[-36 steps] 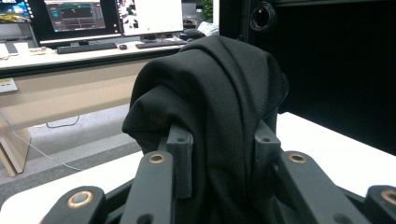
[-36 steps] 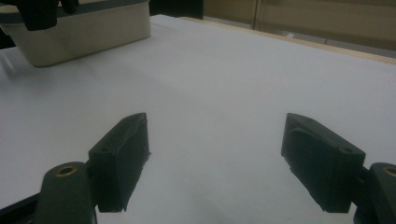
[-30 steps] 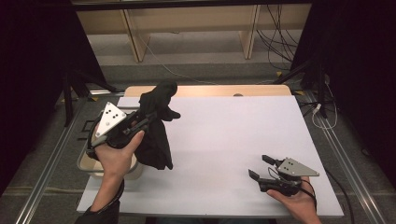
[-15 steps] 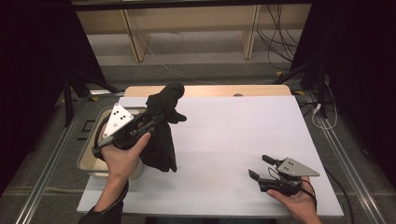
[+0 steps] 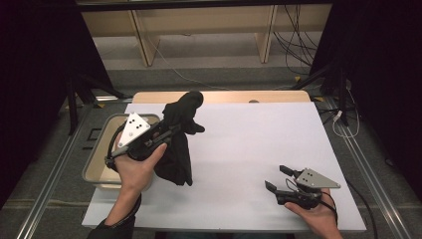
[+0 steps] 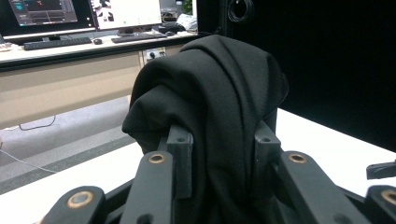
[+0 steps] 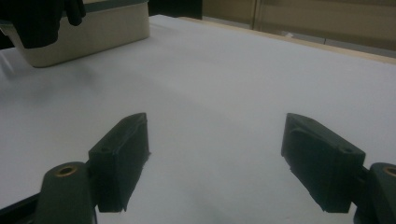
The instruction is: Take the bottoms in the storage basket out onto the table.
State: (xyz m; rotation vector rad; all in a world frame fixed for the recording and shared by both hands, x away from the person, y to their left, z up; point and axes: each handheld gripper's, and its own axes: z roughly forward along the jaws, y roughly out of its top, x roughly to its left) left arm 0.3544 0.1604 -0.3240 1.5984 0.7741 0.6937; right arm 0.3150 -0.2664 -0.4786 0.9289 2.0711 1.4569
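High view: my left gripper is up over the left part of the table, jaws clamped on a black cloth; cloth is bunched above the jaws and hangs down from them to the white table top, lower edge near the front-left. Beige tub sits at the table's left edge, just beside/behind my left hand, cloth's hanging part next to the tub's right wall. My right gripper rests low at the front-right, well apart from the cloth, jaws spread w/ nothing between them, right hand under it. Left gripper view: both black jaws press into the cloth from either side, fabric folds pinched between them and piled up in a rounded lump on top; desk w/ monitors in the bkgd, white table to the right. Right gripper view: my two jaws stand wide apart over bare white table, nothing gripped; the tub is far off at upper left, w/ a bit of the black cloth hanging in front of it.
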